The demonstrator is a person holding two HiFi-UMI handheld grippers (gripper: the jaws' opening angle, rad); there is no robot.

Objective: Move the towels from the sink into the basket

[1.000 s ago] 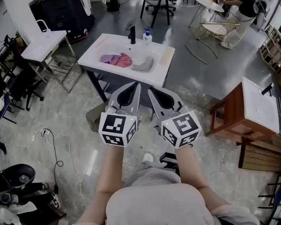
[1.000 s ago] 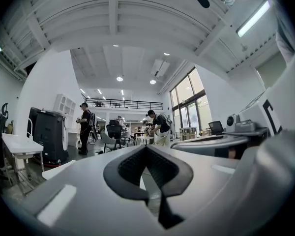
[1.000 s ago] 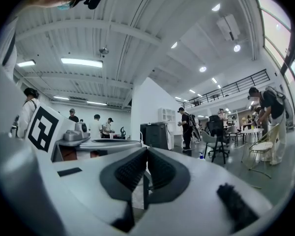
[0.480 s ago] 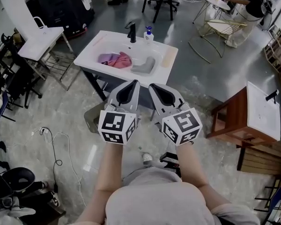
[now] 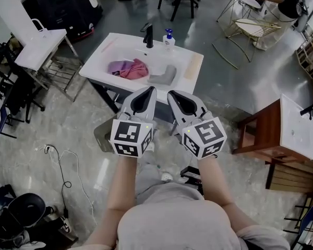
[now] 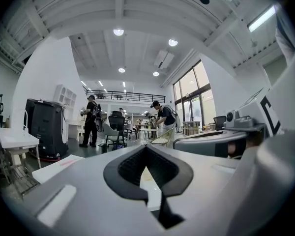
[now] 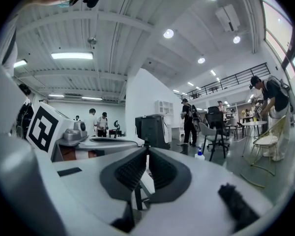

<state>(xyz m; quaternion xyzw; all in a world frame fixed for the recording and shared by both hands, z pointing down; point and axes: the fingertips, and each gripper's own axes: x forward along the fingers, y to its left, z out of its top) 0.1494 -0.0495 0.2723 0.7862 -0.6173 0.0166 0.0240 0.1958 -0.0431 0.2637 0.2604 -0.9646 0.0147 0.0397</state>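
- The left gripper is closed with nothing in it, held level in front of the sink.
- The right gripper is just beside it, jaws together, also empty.
- The pink towel and grey towel lie in the sink; neither gripper touches them.

Left tool, jaws pressed together — empty, right tool close alongside, black cabinet at left, people beyond
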